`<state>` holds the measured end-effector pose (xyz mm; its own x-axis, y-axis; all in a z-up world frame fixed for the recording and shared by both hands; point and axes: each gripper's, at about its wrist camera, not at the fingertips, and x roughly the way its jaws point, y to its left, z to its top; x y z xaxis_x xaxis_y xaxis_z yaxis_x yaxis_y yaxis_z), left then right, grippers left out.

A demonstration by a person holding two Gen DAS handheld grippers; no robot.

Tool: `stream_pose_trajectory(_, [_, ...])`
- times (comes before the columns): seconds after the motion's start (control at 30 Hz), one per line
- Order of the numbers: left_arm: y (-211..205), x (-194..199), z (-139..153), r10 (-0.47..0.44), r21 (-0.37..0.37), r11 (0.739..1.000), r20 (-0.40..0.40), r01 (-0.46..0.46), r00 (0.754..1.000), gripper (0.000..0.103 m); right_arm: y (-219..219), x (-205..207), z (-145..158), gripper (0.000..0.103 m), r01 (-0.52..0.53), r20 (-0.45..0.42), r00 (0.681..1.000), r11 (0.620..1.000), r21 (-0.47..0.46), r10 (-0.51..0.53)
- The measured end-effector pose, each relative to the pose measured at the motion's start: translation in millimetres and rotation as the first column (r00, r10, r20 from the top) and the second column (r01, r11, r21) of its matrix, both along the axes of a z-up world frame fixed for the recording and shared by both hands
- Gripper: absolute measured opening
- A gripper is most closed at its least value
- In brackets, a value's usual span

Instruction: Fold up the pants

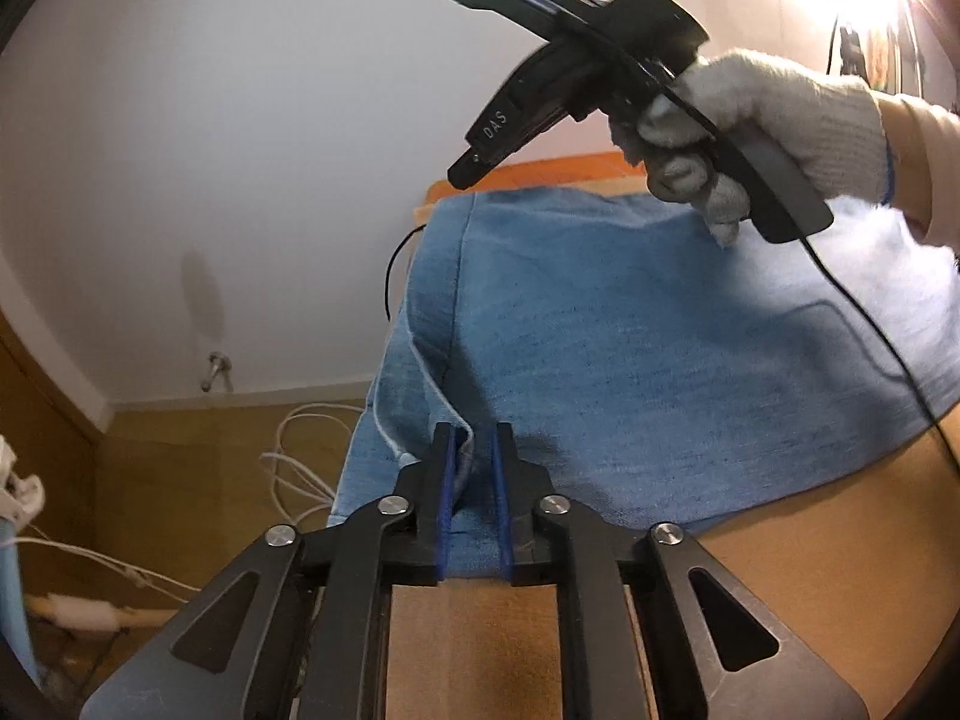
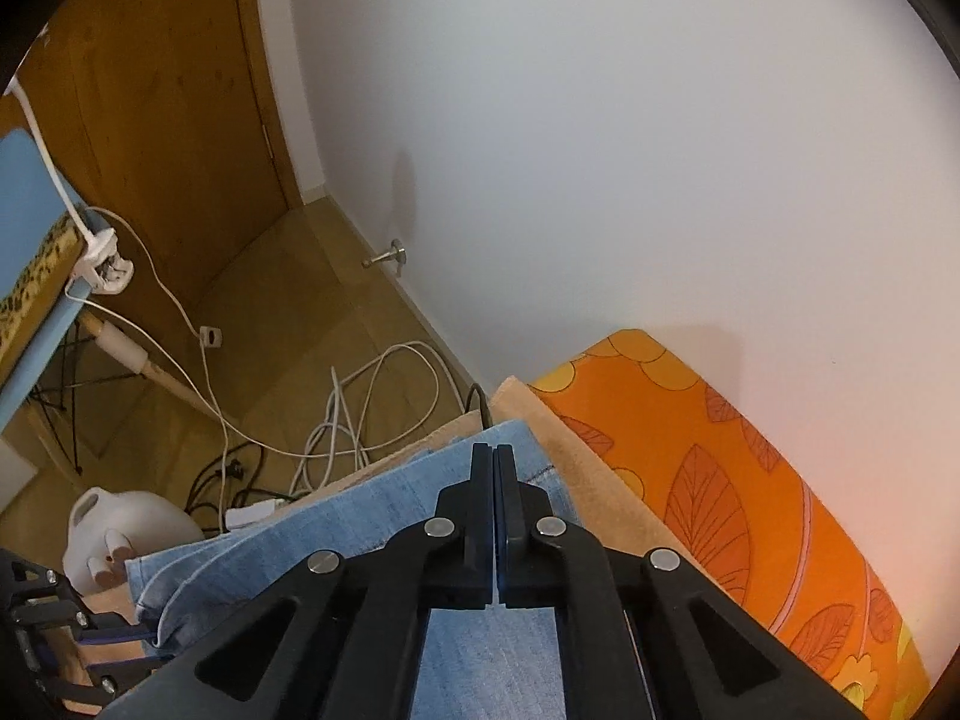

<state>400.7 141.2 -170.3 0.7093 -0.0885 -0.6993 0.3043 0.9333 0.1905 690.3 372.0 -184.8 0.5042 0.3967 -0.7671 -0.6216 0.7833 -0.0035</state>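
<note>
**A:** Where are the pants, and what are the hands doing?

**B:** The pants (image 1: 660, 348), light blue denim, lie spread over a tan surface (image 1: 810, 570). An orange floral cushion (image 2: 750, 480) sits against the white wall beyond. The left gripper (image 1: 474, 444) has its blue-padded jaws drawn close around a raised ridge of denim at the near hem; the left pad touches the cloth, the right one shows a thin gap. The right gripper (image 2: 493, 462) has its jaws pressed fully together, tips low on the far edge of the fabric. Whether cloth is pinched between them cannot be told.

**A:** Which step is this?

**B:** It looks like taking hold of two edges at the start of a fold. The next move probably calls for lifting both edges together and carrying them across evenly, so the denim doesn't twist.

**A:** Any writing?

**B:** In the left wrist view, the right gripper's black body reads "DAS" in white, a green light glows on its top, and a white knit glove (image 1: 768, 132) grips its handle.
</note>
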Motion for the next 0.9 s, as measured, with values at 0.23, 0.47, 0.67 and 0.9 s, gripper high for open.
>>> stream_pose_trajectory(0.23, [12.1,12.0,-3.7,0.052,-0.012,0.999,-0.036,-0.052,0.998,0.027,-8.5,12.1,-9.3,0.049,0.041,-0.048,0.998,0.999,0.030,-0.040])
stream_pose_trajectory(0.47, [27.1,17.3,-0.7,0.049,-0.106,0.993,-0.060,-0.055,0.997,0.004,-16.9,34.5,-22.7,0.042,0.073,-0.145,0.987,0.995,0.073,-0.061])
stream_pose_trajectory(0.67, [41.3,9.4,7.2,0.060,-0.172,0.983,-0.052,-0.068,0.997,0.003,0.2,14.3,-20.2,0.000,0.021,-0.020,1.000,1.000,-0.022,-0.021])
stream_pose_trajectory(0.9, [60.4,4.1,8.9,0.104,-0.188,0.976,-0.058,-0.113,0.993,0.003,8.8,6.1,-5.4,0.000,-0.004,0.057,0.998,0.999,-0.036,0.006])
